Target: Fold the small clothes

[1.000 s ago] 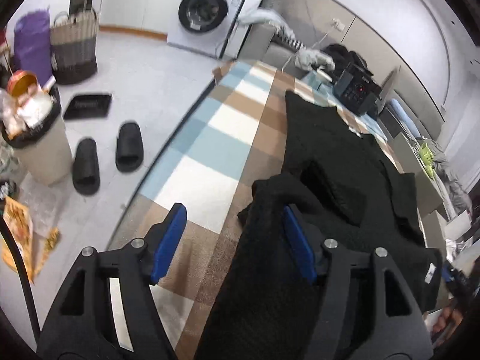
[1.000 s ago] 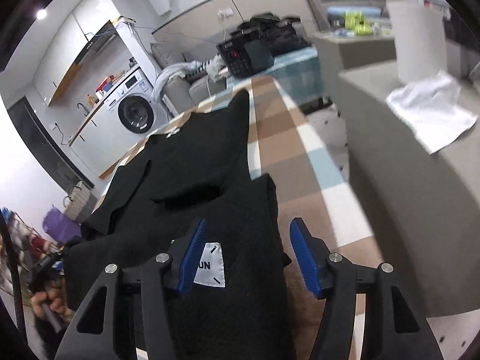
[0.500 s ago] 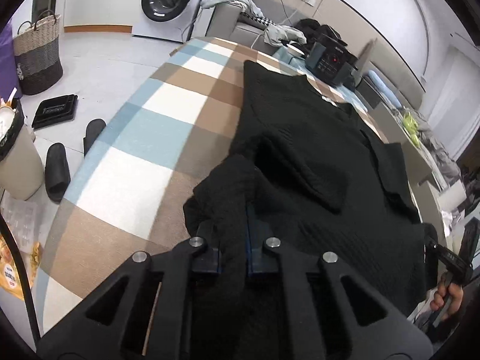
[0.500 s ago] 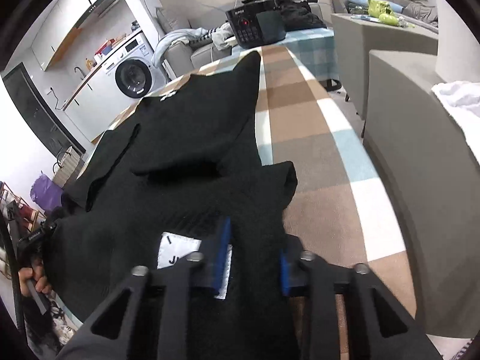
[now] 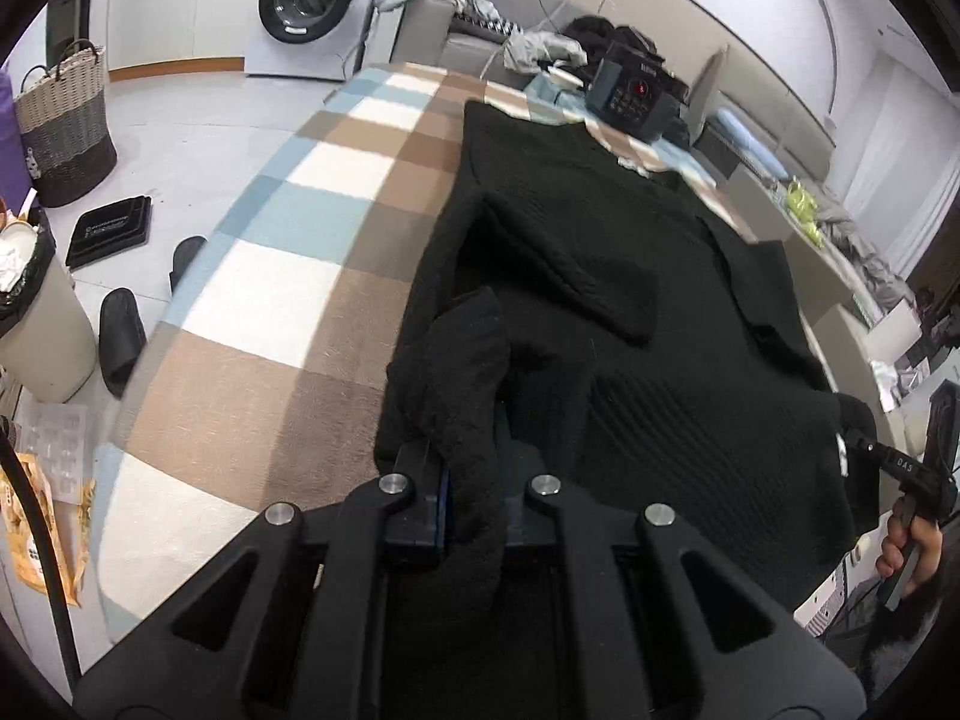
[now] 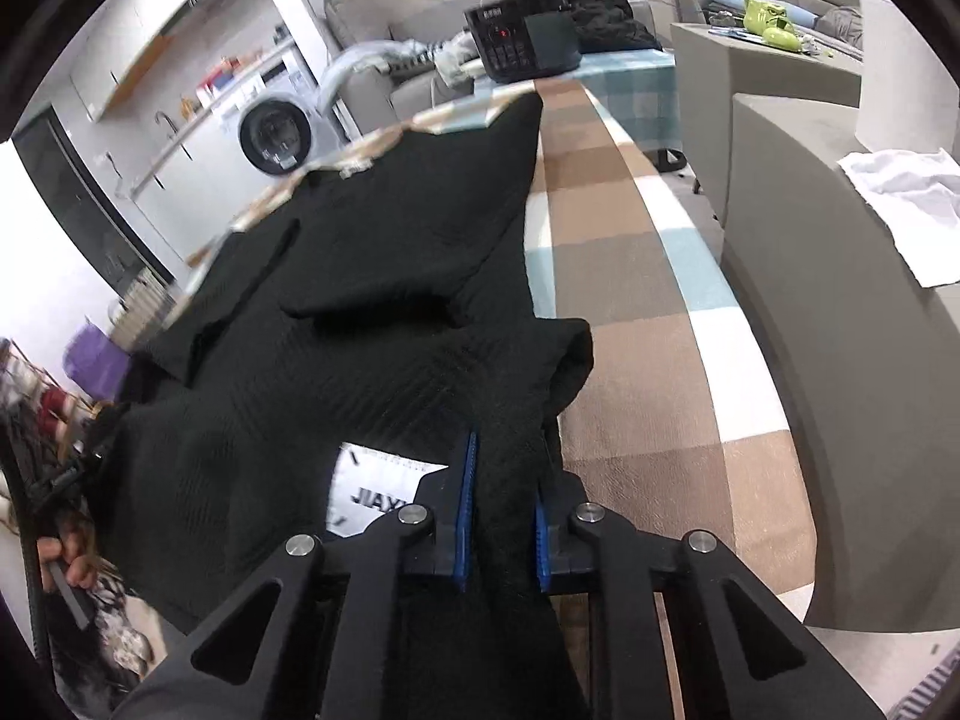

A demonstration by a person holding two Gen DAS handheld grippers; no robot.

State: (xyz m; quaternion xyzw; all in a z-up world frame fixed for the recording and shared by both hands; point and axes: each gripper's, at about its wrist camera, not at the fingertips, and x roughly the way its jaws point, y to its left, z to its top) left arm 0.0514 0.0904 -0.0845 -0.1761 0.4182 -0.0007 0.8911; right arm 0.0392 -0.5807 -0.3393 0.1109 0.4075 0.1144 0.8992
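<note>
Black knitted fabric fills the middle of the scene: a black ribbed-knit garment (image 5: 630, 276) lies spread along a table covered with a checked cloth of brown, pale blue and white squares (image 5: 270, 276), its far end reaching toward a black box-shaped device with a red light and buttons (image 5: 636, 97) that stands at the table's far end. The near hem of the garment is bunched up at two corners. The left gripper (image 5: 471, 480), black with blue pads, is clamped on the bunched corner nearest the table's left edge, the knit squeezed into a thick fold between its jaws. The right gripper (image 6: 501, 510), with ridged blue pads (image 6: 465, 504), has just been closing and now pinches the other near corner, a roll of knit standing between the pads; a white sewn-in label with dark letters (image 6: 372, 492) shows on the fabric just left of it. A hand (image 5: 909, 546) grips a handle at the garment's right edge in the left wrist view. Off the table, a white front-loading washing machine (image 5: 309, 6) stands against the far wall, a woven two-tone basket (image 5: 66, 126) and black slippers (image 5: 123, 336) sit on the pale floor, and a crumpled white cloth (image 6: 906, 204) lies on a grey counter (image 6: 828, 324) to the right.
</note>
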